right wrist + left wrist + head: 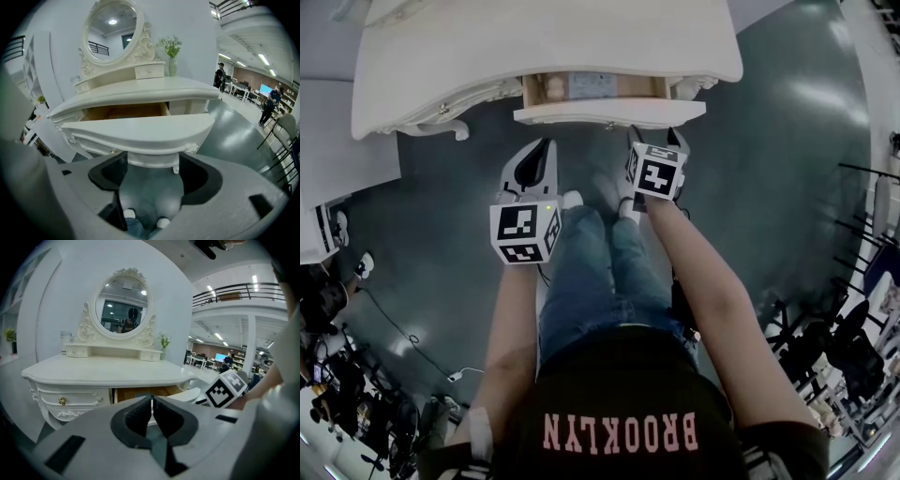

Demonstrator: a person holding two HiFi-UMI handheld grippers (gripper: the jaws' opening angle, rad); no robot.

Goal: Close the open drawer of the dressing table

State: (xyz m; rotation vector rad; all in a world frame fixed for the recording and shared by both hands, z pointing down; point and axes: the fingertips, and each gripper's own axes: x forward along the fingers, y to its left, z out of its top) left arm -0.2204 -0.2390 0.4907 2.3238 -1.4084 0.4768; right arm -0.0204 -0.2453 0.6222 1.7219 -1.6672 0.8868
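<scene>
- Desk [469,56]: cream-white, carved, curved front edge; top bare in head view.
- Drawer [609,105]: centre of desk, pulled out; wood-coloured inside shows behind its white curved front.
- R gripper [656,141]: fingers spread wide, holding nothing. Tips sit just short of the drawer front; can't tell if they touch it.
- R gripper view: drawer front [136,131] fills the mid-frame, and its lower centre trim sits in the gap betw. the fingers [103,176].
- L gripper [544,152]: fingers pressed together, nothing betw. them. It's left of the R one and a bit further back from the drawer.
- Back of desk: oval mirror [123,310] in scrolled frame, low shelf w/ small drawers, vase [172,66] w/ flowers at one end.
- Floor [769,187]: dark grey-green, glossy, w/ light reflections; cable [403,333] trails across it at left.
- Room: big open hall, white wall behind desk, strip ceiling lights, mezzanine railing [234,290] up high, people standing far off.
</scene>
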